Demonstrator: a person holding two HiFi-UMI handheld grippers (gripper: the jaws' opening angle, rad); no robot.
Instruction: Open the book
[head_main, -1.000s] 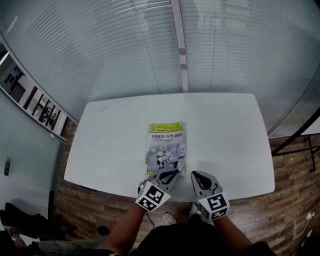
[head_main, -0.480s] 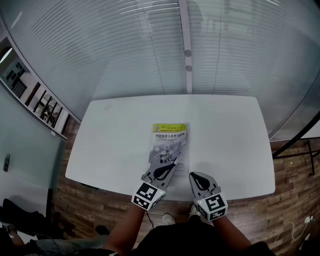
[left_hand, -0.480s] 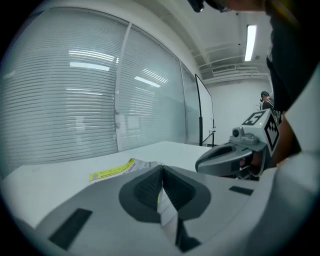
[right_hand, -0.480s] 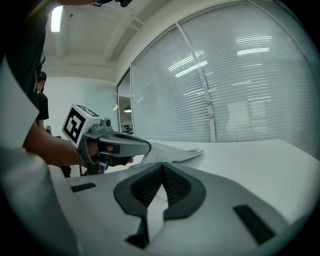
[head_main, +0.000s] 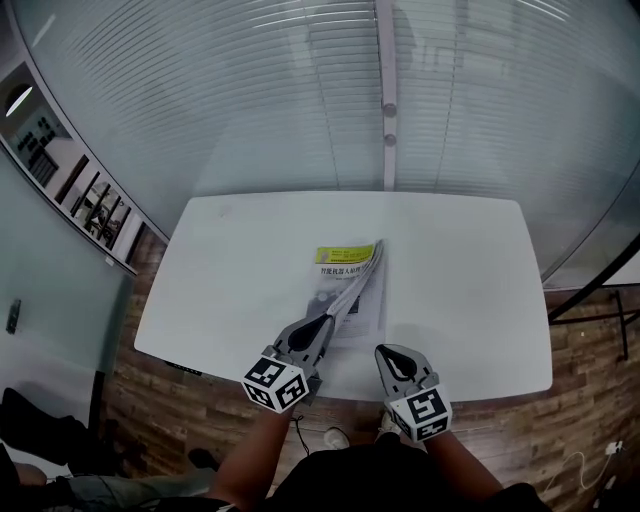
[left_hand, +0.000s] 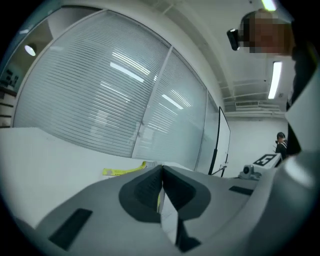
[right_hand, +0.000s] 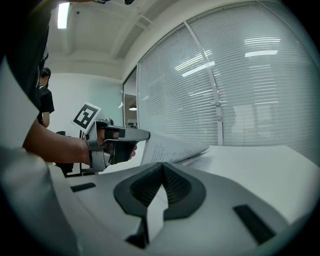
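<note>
Left tongs (head_main: 334, 316) pinch the lifted book cover (head_main: 338, 268), print too small to read; right tongs (head_main: 391, 352) closed, empty.

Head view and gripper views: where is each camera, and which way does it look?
Head view: on the head, looking steeply down at table, book, left gripper, right gripper, arms.
Left gripper view: on that gripper, facing the blinds; its fingers pinch the cover.
Right gripper view: on that gripper, looking across the table; its shut fingers and the left arm show.
Shared: head and right gripper views show the lifted cover.
</note>
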